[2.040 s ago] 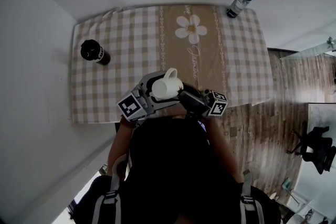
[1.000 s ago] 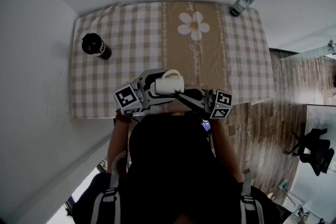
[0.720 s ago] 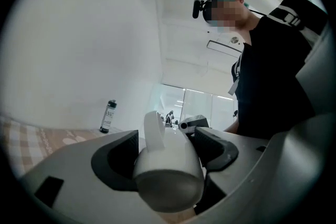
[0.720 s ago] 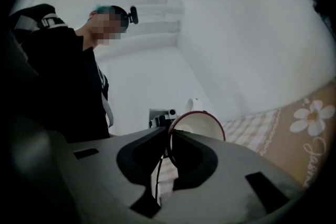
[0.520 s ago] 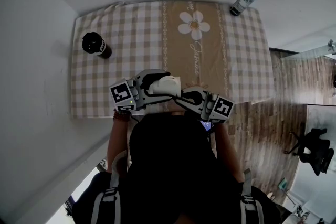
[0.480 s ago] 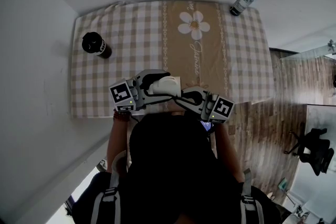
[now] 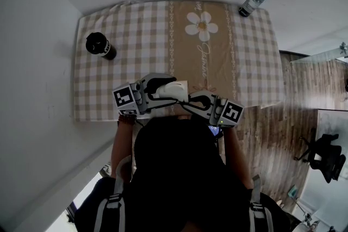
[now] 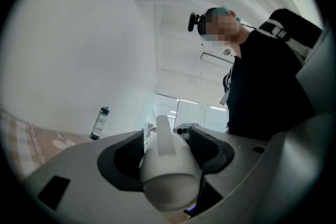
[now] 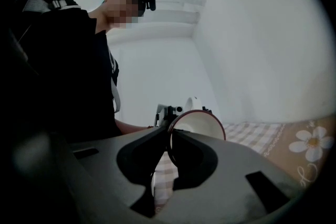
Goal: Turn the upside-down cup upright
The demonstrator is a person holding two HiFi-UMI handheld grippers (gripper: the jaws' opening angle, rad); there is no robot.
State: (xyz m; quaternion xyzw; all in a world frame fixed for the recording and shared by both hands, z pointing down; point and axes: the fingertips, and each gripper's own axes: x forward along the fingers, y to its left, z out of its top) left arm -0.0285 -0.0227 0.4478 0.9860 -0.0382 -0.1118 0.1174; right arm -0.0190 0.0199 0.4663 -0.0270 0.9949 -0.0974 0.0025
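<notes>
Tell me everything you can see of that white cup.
The cup is plain white, ceramic-looking, with a loop handle and a dark red rim. It lies on its side in the air over the table's near edge, handle up, mouth toward the right tool, which pinches its rim wall. The left tool's jaws have just been closing and clasp its body from the base end.

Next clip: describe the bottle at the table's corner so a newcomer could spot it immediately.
Start at the checked tablecloth and its daisy print. Beyond the daisy, at the far right corner, stands the bottle. It is see-through with a dark cap, unlike the all-black flask near the left edge.
</notes>
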